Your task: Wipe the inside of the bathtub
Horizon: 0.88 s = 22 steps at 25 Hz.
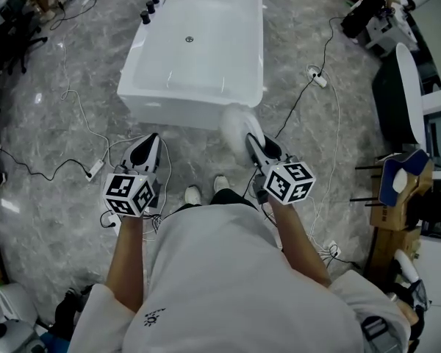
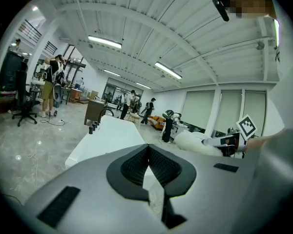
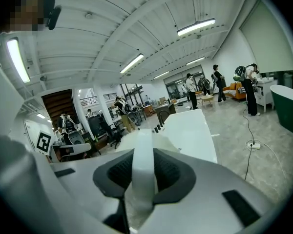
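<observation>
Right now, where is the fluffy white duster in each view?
Head view: duster centre, ahead of the right gripper, by the bathtub near corner.
Left gripper view: duster right of centre.
Right gripper view: duster handle clamped in the tongs, bottom centre.
Shared landmark: the bathtub.

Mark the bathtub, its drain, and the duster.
bathtub (image 1: pixel 184 112), head view, outer wall of the near end.
drain (image 1: pixel 189 40), head view, centre of the drain in the tub floor.
duster (image 1: pixel 237 127), head view, fluffy white head.
</observation>
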Each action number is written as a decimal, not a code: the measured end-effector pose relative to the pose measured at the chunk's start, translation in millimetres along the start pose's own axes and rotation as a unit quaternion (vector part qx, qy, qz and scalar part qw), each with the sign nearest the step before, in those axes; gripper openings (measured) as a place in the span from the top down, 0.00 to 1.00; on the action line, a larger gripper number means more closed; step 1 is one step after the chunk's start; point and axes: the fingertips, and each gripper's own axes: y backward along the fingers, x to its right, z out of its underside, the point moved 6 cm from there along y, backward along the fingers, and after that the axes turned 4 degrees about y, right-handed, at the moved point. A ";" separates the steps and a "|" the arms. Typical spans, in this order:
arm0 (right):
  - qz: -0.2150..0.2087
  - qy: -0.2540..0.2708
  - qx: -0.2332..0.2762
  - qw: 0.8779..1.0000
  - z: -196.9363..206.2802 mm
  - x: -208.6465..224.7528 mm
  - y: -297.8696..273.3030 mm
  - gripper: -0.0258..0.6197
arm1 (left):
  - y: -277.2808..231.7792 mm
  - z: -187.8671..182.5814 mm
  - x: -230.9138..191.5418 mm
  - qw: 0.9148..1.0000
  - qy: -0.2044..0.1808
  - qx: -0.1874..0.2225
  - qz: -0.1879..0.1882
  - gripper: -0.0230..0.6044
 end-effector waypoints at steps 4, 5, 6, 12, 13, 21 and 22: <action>0.000 0.003 -0.009 1.000 -0.2 -0.3 -2.9 0.81 | -1.6 2.2 -1.9 1.000 -0.002 -0.004 -0.002 0.94; 0.001 0.002 -0.010 1.000 -0.3 1.5 -3.7 0.81 | -2.6 2.4 -2.5 1.000 -0.001 -0.005 -0.003 0.94; 0.002 0.000 -0.012 1.000 -0.5 3.6 -5.4 0.81 | -3.6 2.4 -3.8 1.000 -0.001 -0.006 -0.004 0.94; 0.002 -0.012 -0.021 1.000 -0.6 19.2 -21.7 0.81 | -14.8 2.6 -14.9 1.000 -0.007 -0.020 -0.012 0.94; 0.005 -0.015 -0.022 1.000 -1.2 23.7 -25.0 0.81 | -18.7 0.9 -16.6 1.000 -0.008 -0.021 -0.012 0.94; 0.033 -0.029 -0.040 0.998 -7.9 86.3 -63.2 0.81 | -76.7 -24.1 -32.0 0.999 -0.029 -0.027 -0.011 0.94; 0.037 -0.031 -0.043 0.998 -9.9 96.9 -67.6 0.81 | -86.3 -27.5 -33.0 0.999 -0.031 -0.030 -0.010 0.94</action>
